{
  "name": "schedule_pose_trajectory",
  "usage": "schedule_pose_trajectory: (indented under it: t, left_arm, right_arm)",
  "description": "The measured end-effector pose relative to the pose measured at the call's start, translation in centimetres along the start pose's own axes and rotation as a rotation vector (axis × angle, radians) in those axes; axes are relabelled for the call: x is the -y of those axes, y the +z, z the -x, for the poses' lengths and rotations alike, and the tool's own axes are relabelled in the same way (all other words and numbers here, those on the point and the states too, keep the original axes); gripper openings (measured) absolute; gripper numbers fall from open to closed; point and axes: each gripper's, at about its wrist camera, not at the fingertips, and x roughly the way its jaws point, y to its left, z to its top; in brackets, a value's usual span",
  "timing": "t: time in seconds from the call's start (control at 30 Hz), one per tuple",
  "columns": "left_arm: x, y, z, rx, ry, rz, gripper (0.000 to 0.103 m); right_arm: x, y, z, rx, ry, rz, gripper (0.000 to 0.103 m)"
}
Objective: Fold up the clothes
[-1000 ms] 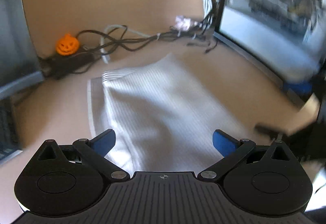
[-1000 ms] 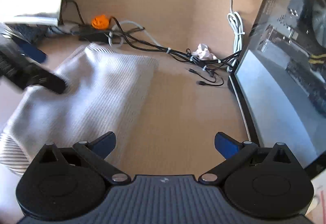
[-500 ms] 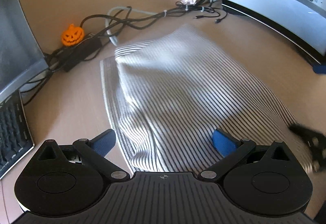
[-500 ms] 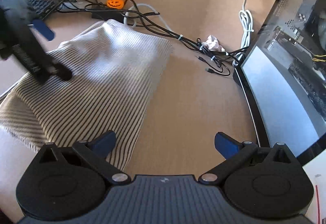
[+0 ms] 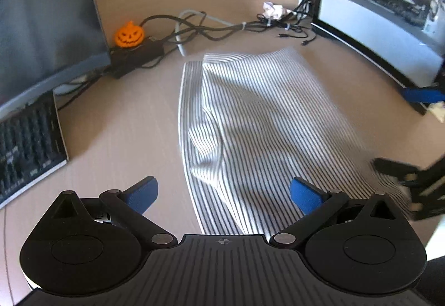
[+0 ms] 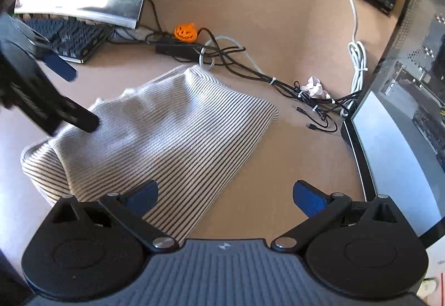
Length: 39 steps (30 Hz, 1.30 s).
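Note:
A white garment with thin dark stripes (image 5: 264, 122) lies folded in a rough rectangle on the tan desk, with a second layer showing along its left edge. My left gripper (image 5: 224, 194) hovers open above its near end, nothing between the blue pads. In the right wrist view the same garment (image 6: 167, 139) lies left of centre, and my right gripper (image 6: 225, 196) stands open over its near right edge and the bare desk. The left gripper's body (image 6: 36, 89) shows blurred at the far left, and the right gripper (image 5: 411, 180) shows blurred at the right edge of the left wrist view.
An orange pumpkin figure (image 5: 129, 34) and a tangle of black and white cables (image 5: 211, 27) lie behind the garment. A keyboard (image 5: 25, 144) and monitor (image 5: 47, 14) stand at the left. A glass-sided computer case (image 5: 389, 14) stands at the right, crumpled paper (image 6: 314, 87) near it.
Both grippers have drawn back and up from the garment, so more of the desk shows. The garment lies flatter, and both grippers stay open.

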Motion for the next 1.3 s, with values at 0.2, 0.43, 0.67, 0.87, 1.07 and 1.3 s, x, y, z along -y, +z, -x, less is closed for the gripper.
schedule_pose_trajectory:
  t: [0.2, 0.43, 0.67, 0.87, 1.07, 1.3]
  left_arm:
    - [0.3, -2.0, 1.2, -0.011, -0.035, -0.004, 0.103]
    - [0.5, -3.7, 2.7, -0.004, -0.022, -0.018, 0.103]
    - [-0.6, -4.6, 4.0, 0.019, 0.043, 0.021, 0.103]
    - [-1.4, -4.6, 3.9, 0.018, 0.096, 0.051, 0.103]
    - [-1.6, -4.5, 3.9, 0.023, 0.098, 0.040, 0.103]
    - [-1.7, -4.5, 3.9, 0.026, 0.098, 0.035, 0.103]
  right_arm:
    - [-2.6, -1.2, -0.5, -0.017, -0.050, 0.099, 0.103]
    - [-1.3, -1.8, 0.1, -0.058, -0.036, 0.113, 0.103]
    - [2.0, -0.3, 2.1, -0.023, 0.012, -0.038, 0.103]
    - [-0.6, -0.1, 0.4, -0.040, 0.037, 0.006, 0.103]
    - [-2.9, -0.5, 0.7, 0.002, -0.046, 0.135, 0.103]
    - [-3.6, 0.3, 2.9, 0.040, 0.085, 0.144, 0.103]
